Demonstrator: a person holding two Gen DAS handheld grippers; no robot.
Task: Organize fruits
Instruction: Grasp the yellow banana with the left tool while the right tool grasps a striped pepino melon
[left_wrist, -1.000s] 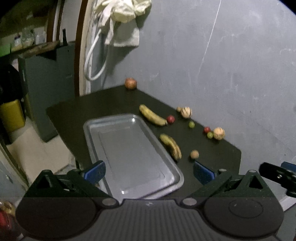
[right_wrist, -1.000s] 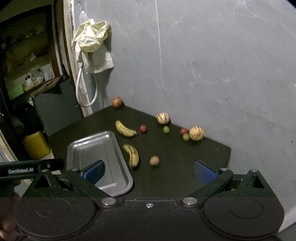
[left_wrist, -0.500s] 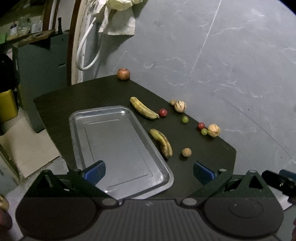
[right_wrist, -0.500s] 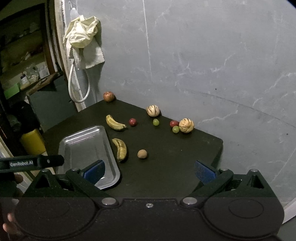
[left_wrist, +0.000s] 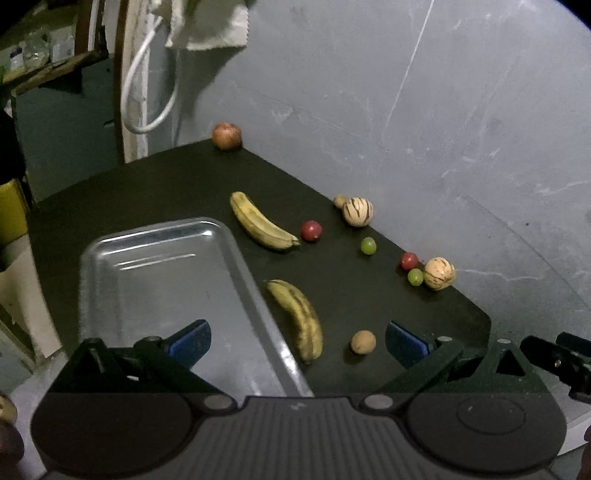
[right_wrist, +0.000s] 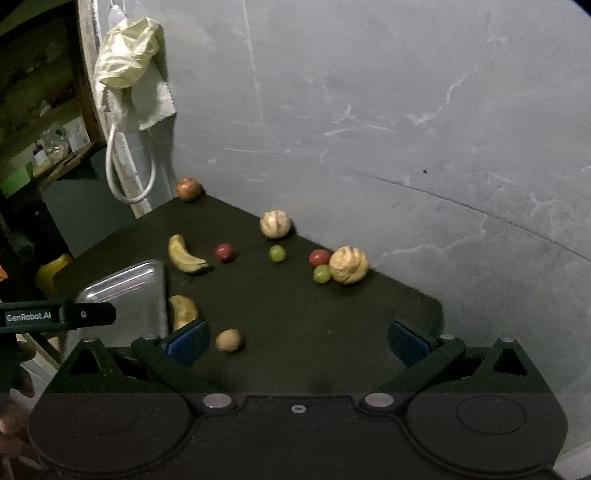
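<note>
A silver tray (left_wrist: 155, 273) lies empty on the black table (left_wrist: 332, 302). Right of it lie two bananas (left_wrist: 262, 223) (left_wrist: 299, 317), red and green small fruits (left_wrist: 311, 230) (left_wrist: 368, 245), two striped melons (left_wrist: 357, 211) (left_wrist: 439, 273), a small brown fruit (left_wrist: 363, 342) and a reddish fruit (left_wrist: 226, 136) at the far corner. My left gripper (left_wrist: 297, 338) hovers open over the near banana and the tray's edge. My right gripper (right_wrist: 299, 339) is open above the table's near side, with the brown fruit (right_wrist: 229, 339) by its left finger. Both hold nothing.
A grey wall (right_wrist: 406, 129) borders the table on the far right side. A cloth (right_wrist: 129, 70) and a white hose (right_wrist: 125, 173) hang at the wall's left end. A yellow container (right_wrist: 55, 273) stands on the floor left of the table.
Both grippers have moved forward and closer to the table, so the fruits look larger. The left one now sits over the near banana. Nothing was grasped.
</note>
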